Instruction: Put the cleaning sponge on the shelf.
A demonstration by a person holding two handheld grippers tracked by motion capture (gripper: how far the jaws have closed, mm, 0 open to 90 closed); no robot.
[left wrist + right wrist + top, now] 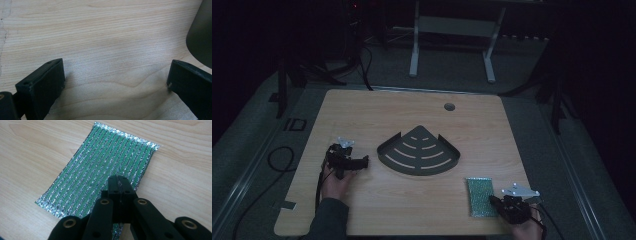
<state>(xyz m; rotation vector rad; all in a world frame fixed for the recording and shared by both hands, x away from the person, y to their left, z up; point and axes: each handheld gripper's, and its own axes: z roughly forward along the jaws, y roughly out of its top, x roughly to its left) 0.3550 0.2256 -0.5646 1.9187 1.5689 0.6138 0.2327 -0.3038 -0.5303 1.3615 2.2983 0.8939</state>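
A green, silver-striped scouring pad lies flat on the wooden table near its front right corner. My right gripper reaches over the pad's near right part, its jaws pressed together on the fabric. A dark fan-shaped corner rack with curved slots sits mid-table. My left gripper rests just left of the rack, its jaws wide apart over bare wood. The rack's rounded edge appears at the upper right of the left gripper view.
A round cable hole sits near the table's far edge. A white metal stand is on the floor beyond the table. Black cables loop on the floor at the left.
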